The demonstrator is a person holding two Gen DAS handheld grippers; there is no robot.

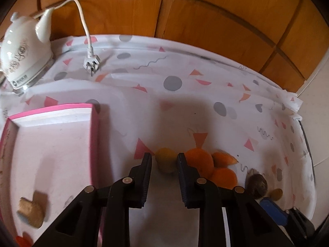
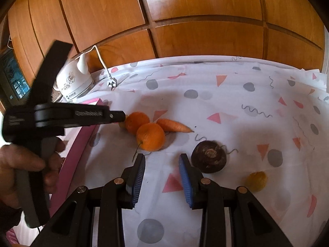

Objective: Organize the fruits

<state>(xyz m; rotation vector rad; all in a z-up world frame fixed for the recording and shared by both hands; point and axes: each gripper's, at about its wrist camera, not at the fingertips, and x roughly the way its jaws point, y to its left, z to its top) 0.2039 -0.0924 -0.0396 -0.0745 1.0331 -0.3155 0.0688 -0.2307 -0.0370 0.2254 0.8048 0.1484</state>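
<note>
The left tongs (image 1: 164, 160) stand apart, with a yellowish fruit (image 1: 165, 160) sitting just past the tips and between them; whether the fingers touch it cannot be told, as that picture is blurred. From the right wrist this fruit is almost wholly hidden behind the left tongs' tip and the farther orange (image 2: 137, 123). The right tongs (image 2: 161, 161) are apart too, with nothing between them, hanging over bare patterned cloth (image 2: 236, 94) on the worktop.

Just right of the left tongs lie two oranges; the nearer orange (image 2: 151, 136) touches the farther one, and a carrot (image 2: 173, 125) lies close behind them, tip pointing right. The right-wrist view shows these sharply; the left view gives only orange smears. A dark round root, perhaps a beet (image 2: 208, 159), sits just beside the right tongs' right finger, and a small yellow-brown fruit (image 2: 257, 180) lies near it, cut off low in the left view.

Only the left view shows inside the pink tray (image 1: 93, 144): a tan knobbly piece (image 1: 33, 212), possibly ginger, and a red thing (image 1: 22, 241) cut by the frame. Farther back stands a white electric kettle (image 1: 24, 57), its plug (image 1: 92, 64) loose on the cloth, before wooden panelling (image 2: 205, 10).
</note>
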